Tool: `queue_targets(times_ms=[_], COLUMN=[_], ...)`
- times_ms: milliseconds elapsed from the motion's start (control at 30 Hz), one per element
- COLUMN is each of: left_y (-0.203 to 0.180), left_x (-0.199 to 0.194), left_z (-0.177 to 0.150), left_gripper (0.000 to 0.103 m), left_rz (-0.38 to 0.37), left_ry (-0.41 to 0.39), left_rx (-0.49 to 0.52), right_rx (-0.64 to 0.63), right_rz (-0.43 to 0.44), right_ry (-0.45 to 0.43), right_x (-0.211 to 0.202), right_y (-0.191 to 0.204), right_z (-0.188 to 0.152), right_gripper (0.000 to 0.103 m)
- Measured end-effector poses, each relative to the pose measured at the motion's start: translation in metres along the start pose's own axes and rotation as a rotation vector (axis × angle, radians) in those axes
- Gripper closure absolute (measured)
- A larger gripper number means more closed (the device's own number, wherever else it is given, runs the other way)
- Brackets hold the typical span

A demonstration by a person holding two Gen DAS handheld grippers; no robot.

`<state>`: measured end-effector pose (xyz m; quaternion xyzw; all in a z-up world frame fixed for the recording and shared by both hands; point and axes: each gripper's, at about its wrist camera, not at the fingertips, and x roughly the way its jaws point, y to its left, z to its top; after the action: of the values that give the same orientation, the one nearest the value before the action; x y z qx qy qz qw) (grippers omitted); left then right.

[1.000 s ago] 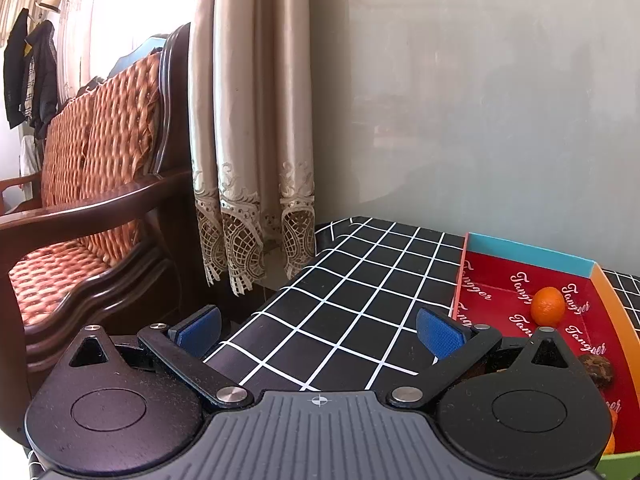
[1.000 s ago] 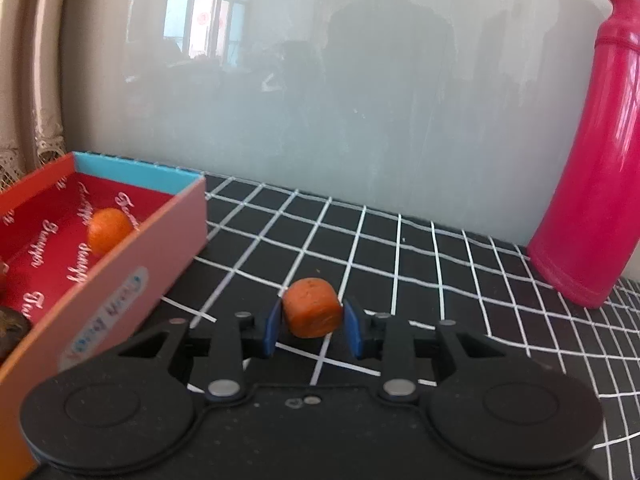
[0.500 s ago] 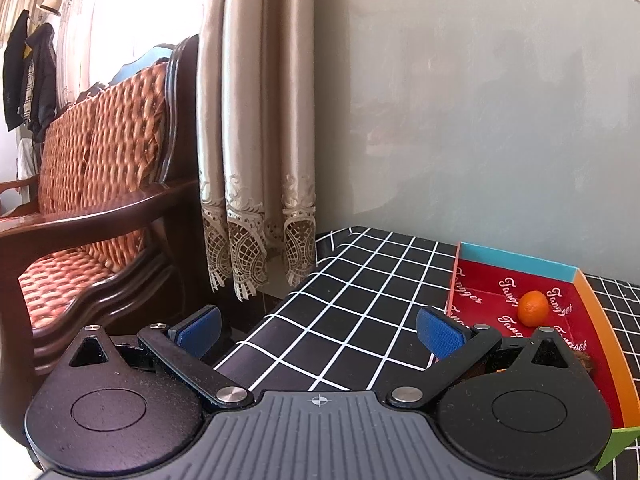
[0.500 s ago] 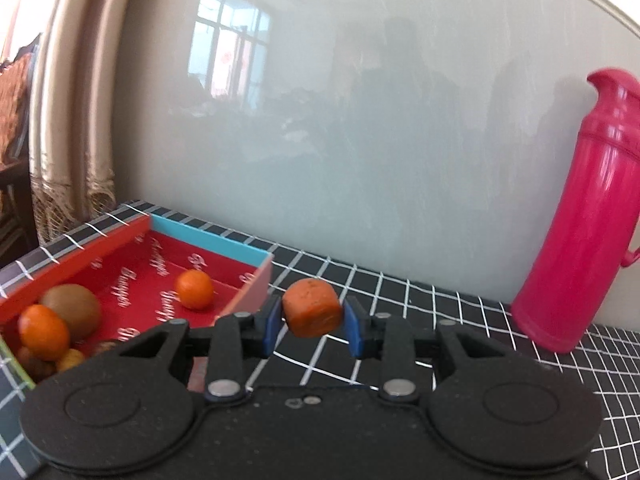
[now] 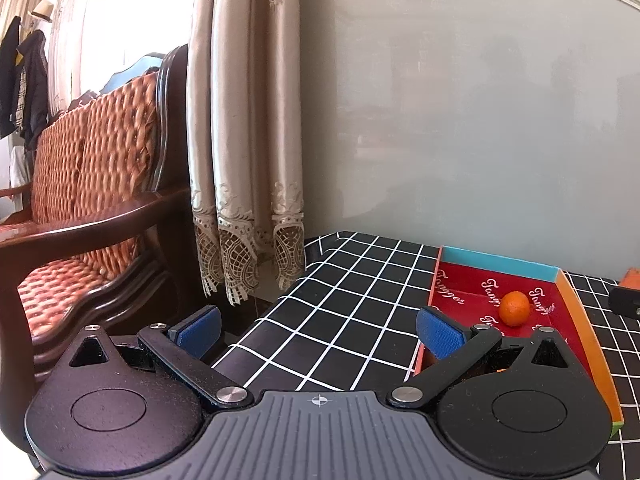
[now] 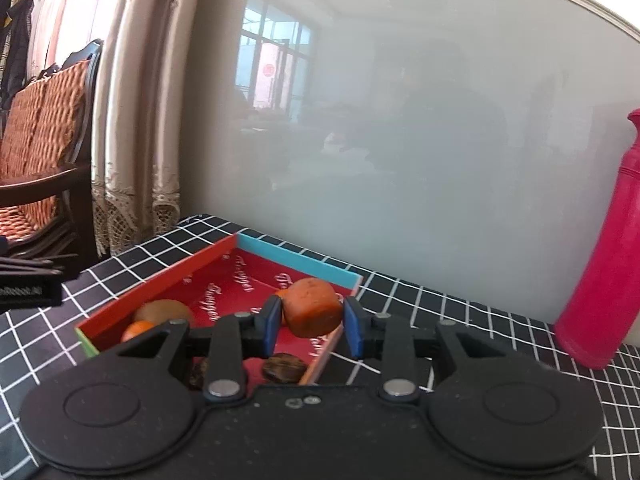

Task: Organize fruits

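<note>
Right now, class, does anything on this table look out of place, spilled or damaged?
Nothing stands out. The fruit lies inside the red box, the pink flask stands upright, and the right gripper holds an orange fruit over the box.

The right tool (image 6: 310, 322) is matt black plastic with blue ribbed pads (image 6: 352, 330) and bright metal pivots. A smooth checked cloth (image 6: 460, 320) covers the surface. The thermos (image 6: 604, 264) is glossy pink plastic; the armchair (image 5: 100, 224) is polished dark wood with woven cushions.
</note>
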<state>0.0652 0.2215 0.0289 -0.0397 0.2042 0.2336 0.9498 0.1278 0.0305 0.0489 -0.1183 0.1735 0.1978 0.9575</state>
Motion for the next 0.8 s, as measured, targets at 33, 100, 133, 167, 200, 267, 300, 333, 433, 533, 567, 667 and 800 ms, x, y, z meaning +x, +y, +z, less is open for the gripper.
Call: queue_targets(times_ms=[33,100,133,167,200,267,300,333,433,533,567,667,800], left_y=[0.000,0.001,0.001,0.002,0.001,0.002,0.001,0.001,-0.001,-0.002,-0.002,-0.003,-0.006], left_x=[0.000,0.000,0.000,0.001,0.001,0.001,0.001,0.001,0.001,0.001,0.001,0.001,-0.002], left_z=[0.000,0.000,-0.001,-0.001,-0.001,-0.001,-0.001,0.000,0.000,0.000,0.000,0.001,0.001], left_gripper=[0.000,0.000,0.000,0.000,0.000,0.000,0.000,0.000,0.000,0.000,0.000,0.000,0.000], left_rz=[-0.002,-0.001,-0.001,-0.002,-0.001,-0.002,-0.004,-0.004,-0.010,-0.014,-0.015,-0.014,-0.027], left_ry=[0.003,0.004,0.006,0.010,0.010,0.011,0.010,0.009,0.010,0.014,0.015,0.013,0.014], left_rx=[0.004,0.005,0.006,0.007,0.007,0.005,0.005,0.006,0.011,0.014,0.015,0.011,0.009], right_rx=[-0.001,0.000,0.000,-0.002,-0.002,-0.001,-0.003,-0.004,-0.023,-0.035,-0.027,-0.013,0.016], right_rz=[0.004,0.009,0.012,0.014,0.016,0.021,0.023,0.024,0.033,-0.001,-0.005,-0.034,-0.077], right_ry=[0.004,0.006,0.006,0.007,0.009,0.012,0.017,0.021,0.051,0.057,0.046,-0.003,-0.028], right_x=[0.001,0.002,0.002,0.001,0.001,0.003,0.004,0.005,0.009,0.009,0.007,-0.002,-0.007], right_y=[0.002,0.006,0.007,0.008,0.009,0.011,0.013,0.014,0.020,0.021,0.020,0.014,-0.001], right_z=[0.000,-0.001,-0.001,-0.001,-0.001,-0.001,-0.001,-0.002,-0.005,-0.009,-0.008,-0.004,-0.002], right_gripper=[0.072,0.072,0.072,0.072,0.072,0.072,0.072,0.072,0.070,0.048,0.031,0.021,0.016])
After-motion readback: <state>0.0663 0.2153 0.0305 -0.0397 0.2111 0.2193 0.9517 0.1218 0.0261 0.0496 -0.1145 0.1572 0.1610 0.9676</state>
